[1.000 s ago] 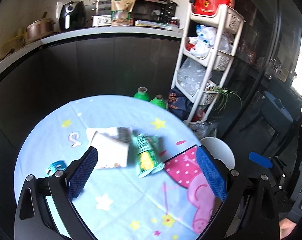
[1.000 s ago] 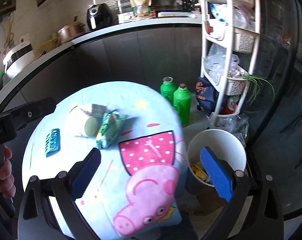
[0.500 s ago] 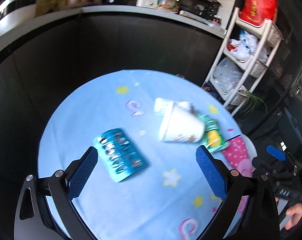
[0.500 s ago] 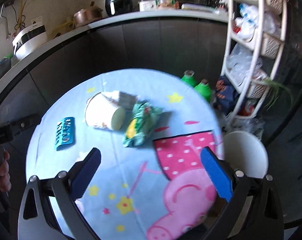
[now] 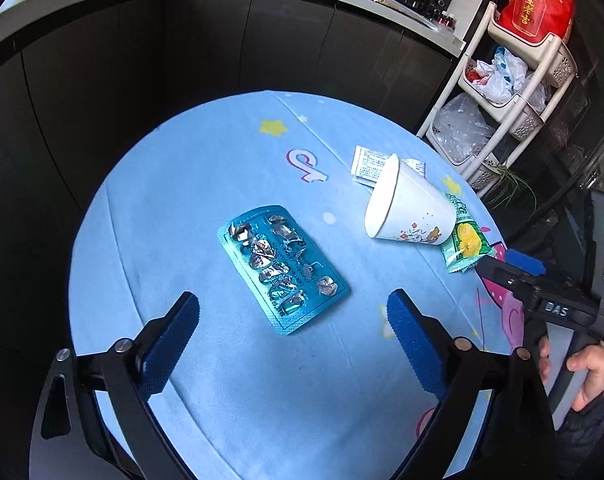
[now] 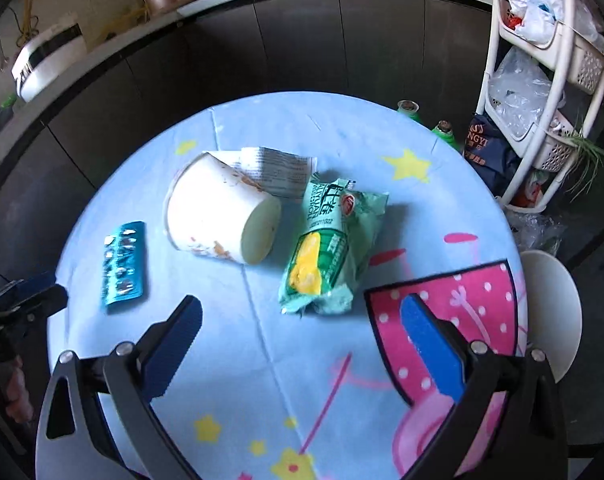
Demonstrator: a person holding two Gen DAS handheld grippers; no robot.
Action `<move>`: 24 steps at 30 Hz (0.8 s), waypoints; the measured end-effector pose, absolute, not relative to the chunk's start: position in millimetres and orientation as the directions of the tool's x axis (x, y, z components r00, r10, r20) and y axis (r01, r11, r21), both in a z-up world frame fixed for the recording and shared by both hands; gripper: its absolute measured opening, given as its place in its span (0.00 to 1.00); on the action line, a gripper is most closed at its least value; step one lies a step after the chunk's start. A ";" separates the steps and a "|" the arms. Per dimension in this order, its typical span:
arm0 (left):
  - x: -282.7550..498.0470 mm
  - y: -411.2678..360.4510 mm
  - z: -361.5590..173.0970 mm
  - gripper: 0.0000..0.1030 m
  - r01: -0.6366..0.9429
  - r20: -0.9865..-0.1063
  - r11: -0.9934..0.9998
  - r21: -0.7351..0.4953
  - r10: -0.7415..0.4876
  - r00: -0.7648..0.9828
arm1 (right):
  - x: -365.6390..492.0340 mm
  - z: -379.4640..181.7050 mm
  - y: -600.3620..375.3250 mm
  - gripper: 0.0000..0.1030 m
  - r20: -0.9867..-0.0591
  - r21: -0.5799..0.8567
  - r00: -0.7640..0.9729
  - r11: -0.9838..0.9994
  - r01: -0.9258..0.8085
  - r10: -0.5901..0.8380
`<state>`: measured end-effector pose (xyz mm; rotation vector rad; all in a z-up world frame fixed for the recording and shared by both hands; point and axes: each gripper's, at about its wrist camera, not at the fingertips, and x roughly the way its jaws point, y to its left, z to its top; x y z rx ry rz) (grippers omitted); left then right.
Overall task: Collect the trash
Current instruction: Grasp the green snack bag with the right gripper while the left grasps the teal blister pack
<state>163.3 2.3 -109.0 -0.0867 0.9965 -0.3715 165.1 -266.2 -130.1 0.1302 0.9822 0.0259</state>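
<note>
Under the closing left claw (image 5: 292, 338) lies a blister pack (image 5: 282, 268).

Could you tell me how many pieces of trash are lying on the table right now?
4: blister pack nearest the left gripper, paper cup tipped over mid-table, leaflet behind it, green wrapper beside it.

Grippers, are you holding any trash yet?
No. The left gripper hangs over the blister pack, its jaws closing but empty; the right gripper is open and empty.

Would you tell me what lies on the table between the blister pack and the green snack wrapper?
The tipped-over paper cup lies between the blister pack and the green snack wrapper, apart from the pack and close beside the wrapper; the right wrist view shows it best.
</note>
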 end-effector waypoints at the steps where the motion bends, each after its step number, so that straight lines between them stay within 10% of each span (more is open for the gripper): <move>1: 165.8 2.3 -111.1 0.82 0.267 -0.808 0.932 -0.244 -0.348 0.477 | 169.0 -133.6 -265.6 0.95 -0.830 0.118 0.553 0.992 0.041 0.076; 8: 177.8 -5.7 -123.2 0.82 0.271 -0.825 0.927 -0.258 -0.358 0.438 | 188.7 -151.5 -271.4 0.78 -0.843 0.133 0.533 0.988 0.080 0.070; 18: 204.2 -36.3 -145.0 0.84 0.175 -0.866 0.974 -0.145 -0.211 0.454 | 190.1 -156.8 -274.3 0.19 -0.846 0.113 0.530 0.990 0.080 0.054; 24: 219.2 -48.1 -153.8 0.84 0.130 -0.874 0.990 -0.061 -0.116 0.471 | 176.4 -148.8 -278.0 0.19 -0.834 0.116 0.548 0.991 0.064 0.062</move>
